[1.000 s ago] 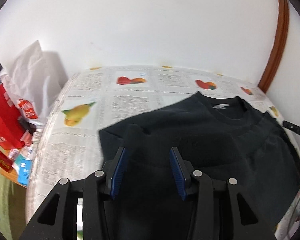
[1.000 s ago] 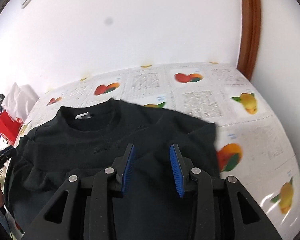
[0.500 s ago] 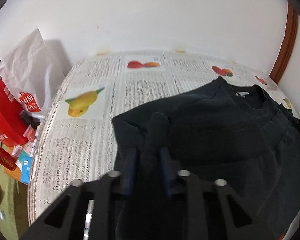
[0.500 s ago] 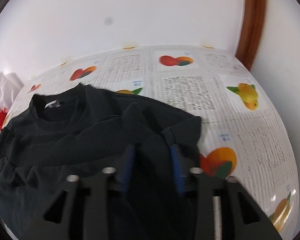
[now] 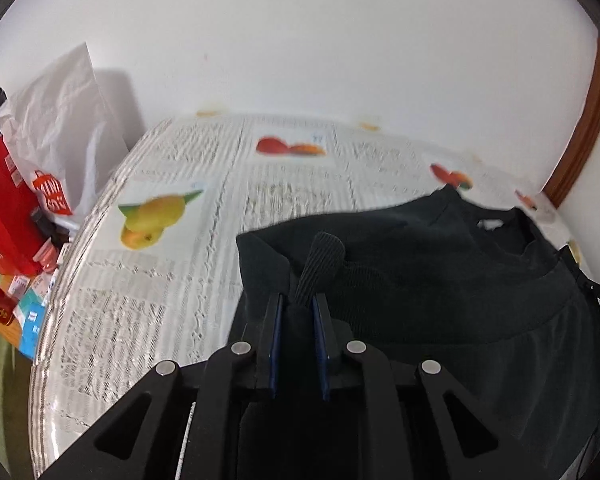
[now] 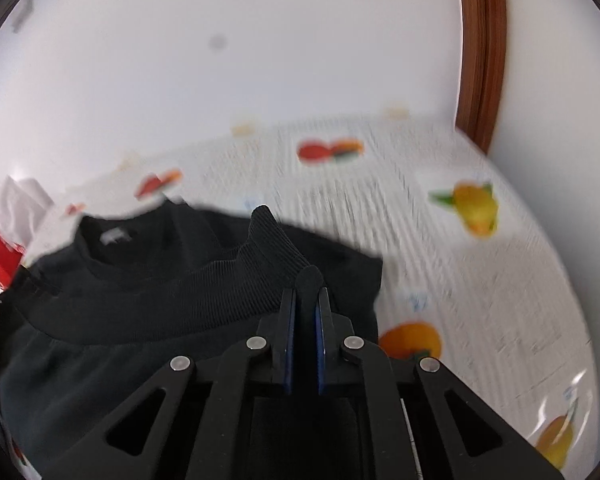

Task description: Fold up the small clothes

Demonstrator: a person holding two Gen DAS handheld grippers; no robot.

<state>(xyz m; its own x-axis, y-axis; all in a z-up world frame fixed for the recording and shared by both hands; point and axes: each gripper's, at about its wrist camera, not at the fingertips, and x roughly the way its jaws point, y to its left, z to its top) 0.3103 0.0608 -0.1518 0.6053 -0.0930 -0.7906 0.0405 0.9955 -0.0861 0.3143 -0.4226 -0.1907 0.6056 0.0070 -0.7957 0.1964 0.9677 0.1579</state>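
Left claw (image 5: 298,308) and right claw (image 6: 304,300) each pinch the ribbed hem of the black sweater (image 5: 440,264); its collar lies directly ahead across the bench (image 5: 180,240).

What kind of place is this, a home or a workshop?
Likely a home: a table with a fruit-print cover against a plain white wall, shopping bags beside it, and a black sweater held by both grippers.

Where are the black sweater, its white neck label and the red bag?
black sweater (image 5: 440,280), left wrist view, on its chest fabric
white neck label (image 5: 489,223), left wrist view, on the tag inside the collar
red bag (image 5: 4,208), left wrist view, on its front face
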